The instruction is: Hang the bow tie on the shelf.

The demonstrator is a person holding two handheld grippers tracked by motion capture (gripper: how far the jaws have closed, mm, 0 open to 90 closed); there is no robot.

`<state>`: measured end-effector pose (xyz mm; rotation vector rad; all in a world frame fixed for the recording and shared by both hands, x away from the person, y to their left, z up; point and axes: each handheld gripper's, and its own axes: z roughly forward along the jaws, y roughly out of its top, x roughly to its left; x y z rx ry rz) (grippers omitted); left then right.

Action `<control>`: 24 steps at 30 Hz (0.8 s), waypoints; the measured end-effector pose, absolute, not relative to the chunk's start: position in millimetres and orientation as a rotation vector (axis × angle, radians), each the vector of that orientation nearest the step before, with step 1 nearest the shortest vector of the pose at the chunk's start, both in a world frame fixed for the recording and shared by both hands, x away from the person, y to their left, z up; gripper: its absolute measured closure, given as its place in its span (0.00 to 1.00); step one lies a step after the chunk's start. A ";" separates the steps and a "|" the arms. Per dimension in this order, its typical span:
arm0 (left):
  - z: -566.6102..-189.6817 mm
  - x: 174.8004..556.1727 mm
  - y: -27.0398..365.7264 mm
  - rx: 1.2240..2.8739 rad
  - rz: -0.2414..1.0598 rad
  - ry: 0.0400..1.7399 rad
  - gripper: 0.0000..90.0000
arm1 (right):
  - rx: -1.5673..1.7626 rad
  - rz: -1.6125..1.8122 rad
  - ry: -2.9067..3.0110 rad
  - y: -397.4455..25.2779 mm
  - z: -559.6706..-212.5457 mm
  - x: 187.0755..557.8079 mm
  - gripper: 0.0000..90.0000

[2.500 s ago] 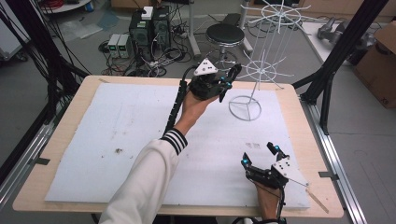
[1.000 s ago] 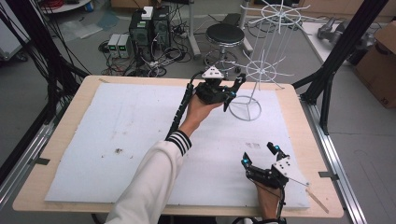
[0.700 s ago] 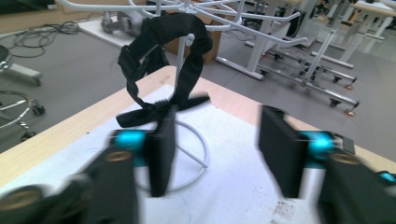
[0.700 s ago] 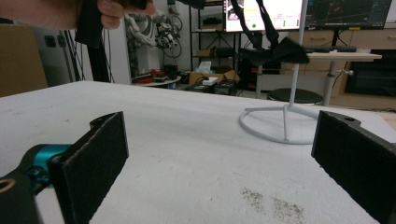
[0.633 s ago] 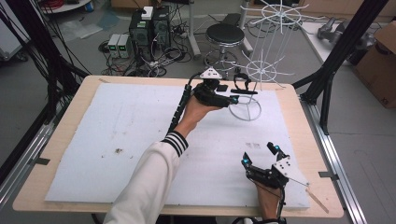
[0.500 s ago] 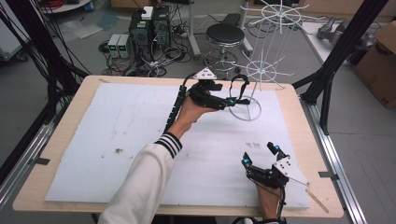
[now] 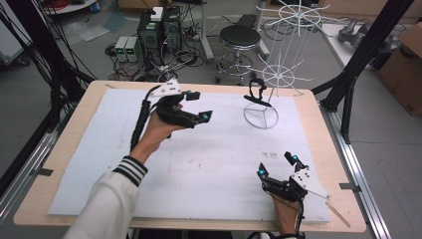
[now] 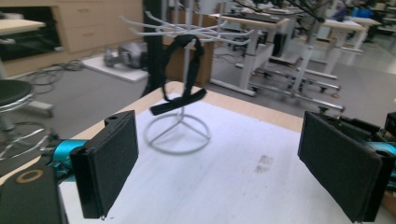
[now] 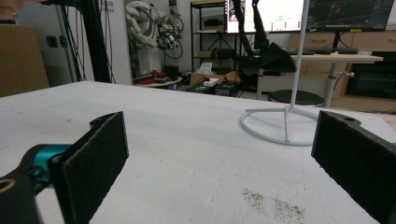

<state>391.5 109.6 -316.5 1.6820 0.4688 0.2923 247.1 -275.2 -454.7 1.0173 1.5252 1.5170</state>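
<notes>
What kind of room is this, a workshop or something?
Probably a robotics lab or workshop: computer towers with tangled cables on the floor, monitors lit on a far desk, and rows of workbenches behind the table.

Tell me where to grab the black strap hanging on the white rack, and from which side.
Take the black strap by its lower flat end, which sticks out sideways below the loop, clear of the white rack pole. Come in with the open left claw from the person's side, roughly level, then lift the loop up off the hook arm it hangs over.
</notes>
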 end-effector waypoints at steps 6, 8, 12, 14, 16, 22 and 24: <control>-329.1 369.1 153.1 1.641 0.345 0.483 0.14 | 1.025 1.508 1.533 -274.7 -454.5 247.2 0.03; -339.9 355.9 179.9 1.641 0.376 0.492 0.14 | 1.023 1.507 1.532 -274.5 -454.5 247.4 0.03; -353.7 342.9 211.3 1.633 0.414 0.514 0.14 | 1.025 1.505 1.532 -274.2 -454.4 247.4 0.03; -361.4 337.4 227.5 1.630 0.409 0.523 0.14 | 1.018 1.500 1.530 -274.1 -454.4 247.4 0.03; -368.7 331.7 242.3 1.655 0.414 0.529 0.14 | 1.019 1.502 1.527 -273.8 -454.5 247.2 0.03; -390.3 308.8 280.3 1.601 0.473 0.561 0.14 | 1.033 1.500 1.534 -273.2 -454.4 247.0 0.03; -400.4 302.2 290.1 1.574 0.478 0.579 0.14 | 1.033 1.497 1.533 -273.2 -454.3 247.1 0.03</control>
